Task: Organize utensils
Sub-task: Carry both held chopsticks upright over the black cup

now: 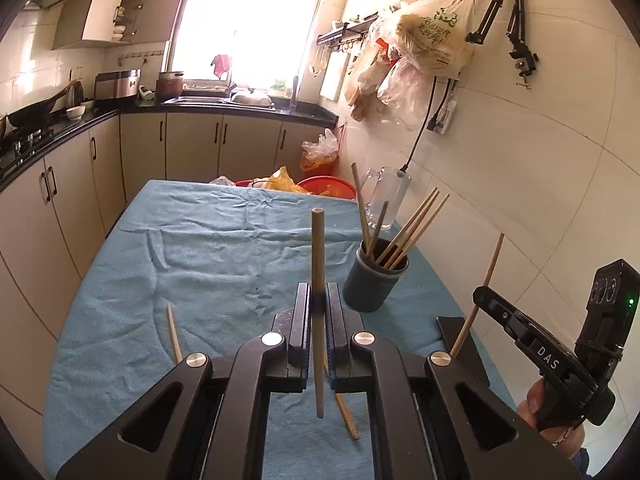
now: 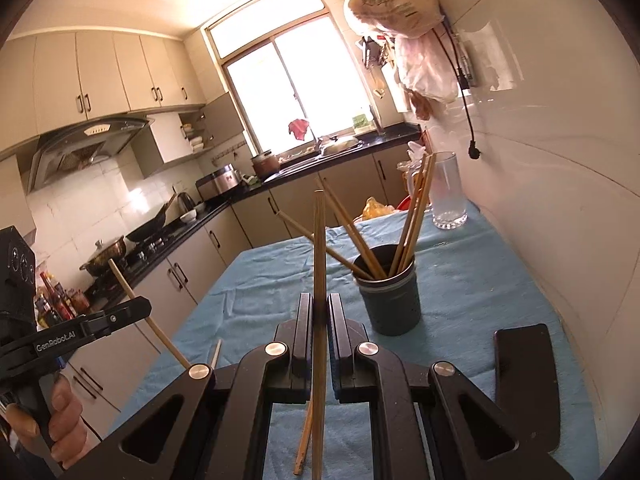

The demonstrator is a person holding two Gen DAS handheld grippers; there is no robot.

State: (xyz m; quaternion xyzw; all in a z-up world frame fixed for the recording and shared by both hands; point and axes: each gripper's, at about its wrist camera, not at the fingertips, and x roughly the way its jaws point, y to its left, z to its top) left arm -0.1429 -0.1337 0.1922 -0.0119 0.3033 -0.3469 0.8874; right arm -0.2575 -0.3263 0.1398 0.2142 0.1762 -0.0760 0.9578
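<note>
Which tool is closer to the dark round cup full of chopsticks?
Probably the right tool, though it's close: the dark round cup sits just ahead, slightly right. The left tool is farther left.

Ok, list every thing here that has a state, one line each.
Left claw: shut on a chopstick, held upright.
Right claw: shut on another chopstick, upright.
Dark cup: upright, holding several chopsticks.
Glass mug: upright, looks empty.
Loose chopsticks: lying on the blue cloth.
</note>
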